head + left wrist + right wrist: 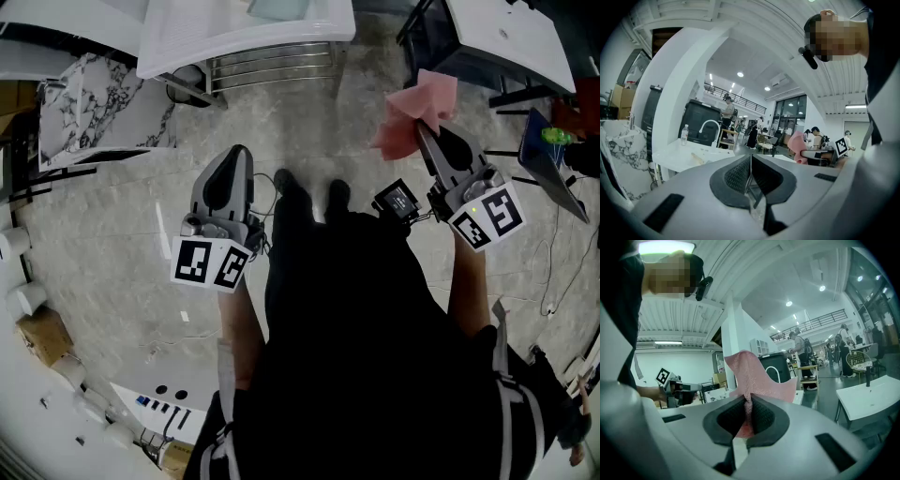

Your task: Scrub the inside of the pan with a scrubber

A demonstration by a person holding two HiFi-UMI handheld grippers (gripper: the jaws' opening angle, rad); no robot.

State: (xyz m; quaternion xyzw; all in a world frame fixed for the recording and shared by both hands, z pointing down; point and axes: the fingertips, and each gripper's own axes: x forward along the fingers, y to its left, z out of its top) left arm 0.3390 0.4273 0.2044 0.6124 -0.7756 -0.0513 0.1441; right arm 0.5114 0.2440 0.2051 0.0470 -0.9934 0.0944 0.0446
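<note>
1. The scrubber (750, 376), a pink cloth-like piece, is up in the air and not resting on any table. It's caught at its lower end and fans out above the jaws.
2. The right hand-held gripper (749, 414) has it, with both jaws squeezed in on the pink material and a fold running down between them. From the head view, the scrubber (417, 112) sticks out past the right hand-held gripper (424, 133), over bare floor (319, 141).
3. Over to the left hand-held gripper (751, 174): its jaws are pressed together with nothing between them. In the head view the left hand-held gripper (239, 155) is held out in front of the person, well apart from the right one.
4. And the pan? It isn't in any of the three views.
5. Further out, a white table (234, 42) with a sink sits at the top edge of the head view. Its curved faucet (708, 127) shows in the left gripper view.
6. My read is that the tool is in hand, and that's all that's done so far. Reaching the pan, probably steadying it with the free gripper, and scrubbing its inside all look to be ahead.
</note>
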